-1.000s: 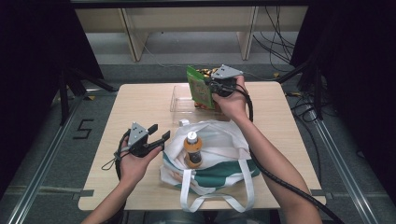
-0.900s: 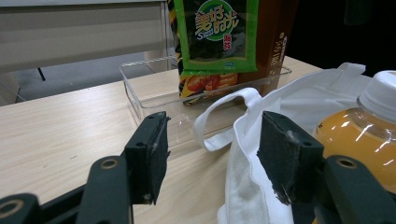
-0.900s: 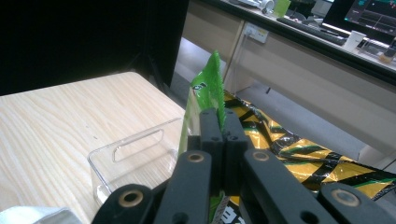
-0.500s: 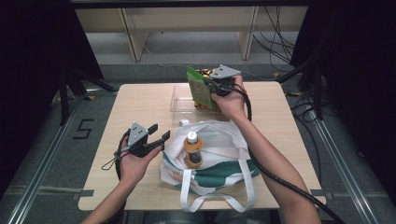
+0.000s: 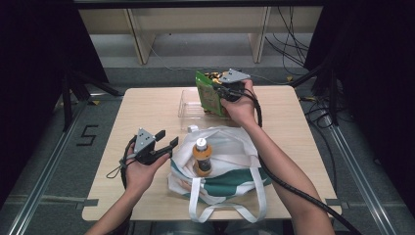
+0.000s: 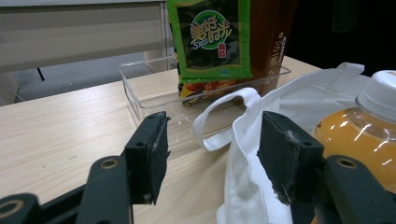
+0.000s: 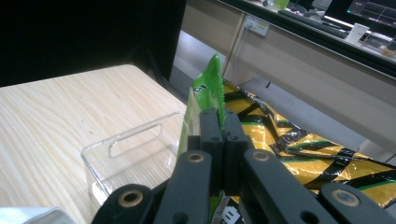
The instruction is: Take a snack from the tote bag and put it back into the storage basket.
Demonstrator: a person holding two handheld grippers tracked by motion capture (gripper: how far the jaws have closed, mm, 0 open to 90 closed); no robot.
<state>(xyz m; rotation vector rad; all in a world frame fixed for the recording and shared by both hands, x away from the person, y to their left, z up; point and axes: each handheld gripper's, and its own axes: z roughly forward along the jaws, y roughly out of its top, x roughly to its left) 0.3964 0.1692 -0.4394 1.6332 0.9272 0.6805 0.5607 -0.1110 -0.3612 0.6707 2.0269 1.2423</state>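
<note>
Nothing has shifted since the earlier frames: my right gripper (image 5: 219,91) stays clamped on the green snack packet (image 5: 209,93) over the clear tray (image 5: 190,104); my left gripper (image 5: 164,142) gapes empty beside the tote bag (image 5: 230,147).

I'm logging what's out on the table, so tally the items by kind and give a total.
Snack packets: 2, a green packet and a yellow-and-black packet behind it
Orange drink bottle: 1
White and green tote bag: 1
Clear plastic tray: 1
Total: 5
</note>
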